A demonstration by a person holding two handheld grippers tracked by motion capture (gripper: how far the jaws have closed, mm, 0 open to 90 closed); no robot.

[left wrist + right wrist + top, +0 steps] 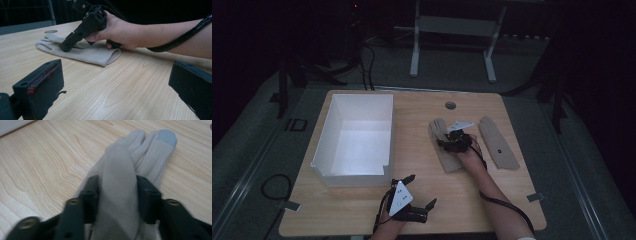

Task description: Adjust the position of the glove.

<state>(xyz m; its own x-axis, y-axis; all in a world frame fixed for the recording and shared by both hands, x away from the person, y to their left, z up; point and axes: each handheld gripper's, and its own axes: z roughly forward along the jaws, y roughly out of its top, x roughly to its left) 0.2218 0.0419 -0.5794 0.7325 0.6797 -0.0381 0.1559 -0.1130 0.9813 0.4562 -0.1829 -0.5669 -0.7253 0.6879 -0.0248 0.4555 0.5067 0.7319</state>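
A beige glove lies flat on the wooden table, right of centre, its fingers pointing away from me. My right gripper is down on it. In the right gripper view, the gripper is shut on a raised fold of the glove, the fabric bunched between both pads; one glove fingertip is blue. In the left gripper view the right gripper tilts down onto the glove. My left gripper rests near the table's front edge, and its jaws stand open with nothing between them.
A second beige glove lies to the right of the first. A white open box stands on the left half of the table. A round cable hole sits near the far edge. Table legs and cables are on the dark floor behind.
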